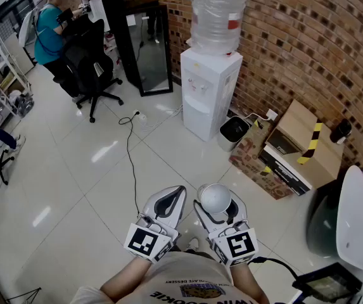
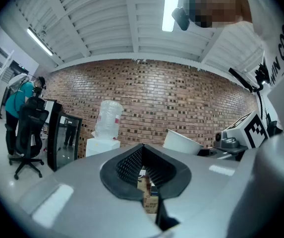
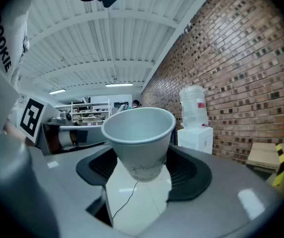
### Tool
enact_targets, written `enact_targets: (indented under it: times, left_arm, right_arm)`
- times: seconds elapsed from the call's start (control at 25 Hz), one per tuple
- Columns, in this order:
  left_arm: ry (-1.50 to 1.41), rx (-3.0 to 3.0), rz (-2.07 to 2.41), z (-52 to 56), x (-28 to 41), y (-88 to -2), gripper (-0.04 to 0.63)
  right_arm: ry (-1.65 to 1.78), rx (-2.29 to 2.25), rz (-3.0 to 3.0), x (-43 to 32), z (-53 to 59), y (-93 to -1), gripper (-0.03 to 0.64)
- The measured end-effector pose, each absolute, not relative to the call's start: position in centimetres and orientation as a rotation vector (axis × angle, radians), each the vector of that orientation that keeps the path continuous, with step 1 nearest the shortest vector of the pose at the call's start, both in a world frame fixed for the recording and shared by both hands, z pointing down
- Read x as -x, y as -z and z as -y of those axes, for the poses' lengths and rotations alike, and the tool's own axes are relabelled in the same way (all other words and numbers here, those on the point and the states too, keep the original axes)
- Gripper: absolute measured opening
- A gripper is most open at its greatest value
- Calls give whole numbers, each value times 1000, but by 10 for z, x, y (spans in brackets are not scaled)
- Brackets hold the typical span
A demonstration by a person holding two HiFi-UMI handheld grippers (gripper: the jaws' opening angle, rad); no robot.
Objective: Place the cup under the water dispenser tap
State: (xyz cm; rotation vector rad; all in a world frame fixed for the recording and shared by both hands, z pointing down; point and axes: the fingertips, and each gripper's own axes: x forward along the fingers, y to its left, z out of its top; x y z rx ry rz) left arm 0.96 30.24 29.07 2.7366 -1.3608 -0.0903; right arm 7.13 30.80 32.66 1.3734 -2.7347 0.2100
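Note:
A white paper cup (image 1: 216, 197) (image 3: 139, 138) sits upright between the pads of my right gripper (image 1: 216, 202) (image 3: 142, 168), which is shut on its lower half. The left gripper (image 1: 180, 192) (image 2: 142, 155) is beside it with its jaws closed together and nothing in them; the cup's rim (image 2: 182, 143) shows to its right. The white water dispenser (image 1: 208, 90) (image 2: 101, 146) (image 3: 195, 136), with a clear bottle (image 1: 216, 16) on top, stands against the brick wall some way ahead of both grippers. Its taps (image 1: 199, 87) face the tiled floor.
A small black bin (image 1: 234, 130) and cardboard boxes (image 1: 298, 145) stand right of the dispenser. A black cable (image 1: 130, 160) runs across the tiles. A black-framed mirror (image 1: 148, 48), an office chair (image 1: 95, 68) and a seated person (image 1: 49, 30) are far left. A grey-white seat (image 1: 352, 220) is at the right.

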Motion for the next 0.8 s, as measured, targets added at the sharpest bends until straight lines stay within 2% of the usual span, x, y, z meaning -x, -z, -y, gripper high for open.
enact_targets:
  times: [0.8]
  left_arm:
    - [106, -2742, 1302, -236, -29, -305, -17]
  right_arm:
    - [-205, -1354, 2701, -81, -247, -343, 316]
